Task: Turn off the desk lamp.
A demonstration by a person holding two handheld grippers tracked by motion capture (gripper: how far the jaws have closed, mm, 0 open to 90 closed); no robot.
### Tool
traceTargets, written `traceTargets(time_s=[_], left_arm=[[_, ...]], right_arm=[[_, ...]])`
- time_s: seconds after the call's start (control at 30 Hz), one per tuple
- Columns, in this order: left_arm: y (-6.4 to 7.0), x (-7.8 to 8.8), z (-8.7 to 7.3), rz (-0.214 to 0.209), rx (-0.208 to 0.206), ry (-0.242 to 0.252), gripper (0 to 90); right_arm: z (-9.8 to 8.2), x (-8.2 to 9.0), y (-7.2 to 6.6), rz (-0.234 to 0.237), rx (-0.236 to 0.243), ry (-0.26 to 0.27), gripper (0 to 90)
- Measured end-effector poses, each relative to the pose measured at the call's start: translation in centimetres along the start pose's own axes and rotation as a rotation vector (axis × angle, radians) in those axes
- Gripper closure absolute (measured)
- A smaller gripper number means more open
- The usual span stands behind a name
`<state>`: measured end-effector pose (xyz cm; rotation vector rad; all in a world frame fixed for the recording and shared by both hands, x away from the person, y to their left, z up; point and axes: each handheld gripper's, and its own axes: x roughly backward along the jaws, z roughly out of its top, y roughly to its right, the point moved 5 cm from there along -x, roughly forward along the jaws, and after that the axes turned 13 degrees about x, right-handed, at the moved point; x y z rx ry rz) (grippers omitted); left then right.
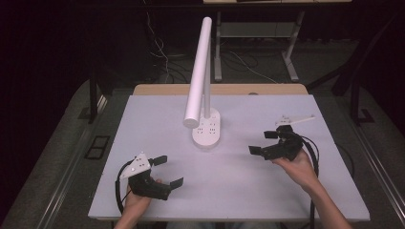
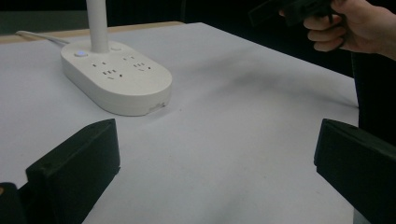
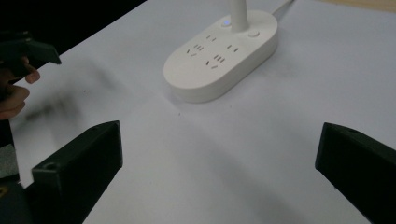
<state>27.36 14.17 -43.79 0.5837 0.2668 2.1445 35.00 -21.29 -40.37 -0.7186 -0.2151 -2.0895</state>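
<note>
— High view first: where does the lamp (image 1: 203, 90) sit?

— Middle of the white table (image 1: 239, 191), a little toward 12 o'clock. Its oval base (image 1: 207, 129) lies flat; a thin post rises from the far end of the base, and a long white tube head slants from 12 o'clock down over the base.

— Anything on the base?

— Left gripper view: sockets on top of the base (image 2: 116, 77), a small lit blue button beside the post and a plain round button on the other side of it. A white cord leaves the base toward the table's far edge. Right gripper view shows the same base (image 3: 222, 53), sockets and blue light.

— Left gripper (image 1: 167, 170)?

— At 7 o'clock from the base, well apart from it, held in the left hand (image 1: 138, 200). Jaws spread wide, nothing between them. A grey three-cornered plate is on top.

— Right gripper (image 1: 264, 142)?

— At 4 o'clock from the base, near the table's right side, in the right hand (image 1: 298, 167). Jaws also wide apart, empty, pointing toward 9 o'clock. Both grippers clear of the lamp.

— Surroundings?

— Dark room; cables on the floor (image 1: 239, 62) beyond the table at 12 o'clock, and the legs of another desk (image 1: 258, 33).
</note>
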Motion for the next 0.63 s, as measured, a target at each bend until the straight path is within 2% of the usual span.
traceTargets(time_s=[0.1,0.17,0.37,0.63], left_arm=[[0.0,0.0,0.0,-0.002,0.001,-0.003,0.0],[0.0,-0.1,-0.1,0.0,-0.005,-0.009,0.0],[0.0,0.0,-0.1,0.004,-0.011,-0.011,0.0],[0.0,0.0,-0.1,0.003,-0.015,-0.013,0.0]], right_arm=[[-1.6,1.3,-0.6,-0.018,-0.02,0.025,0.7],[-1.9,1.5,-0.7,-0.024,-0.019,0.027,0.7],[-4.3,3.3,-1.7,-0.056,-0.038,0.054,0.7],[-6.9,4.1,-2.6,-0.08,-0.065,0.058,0.7]])
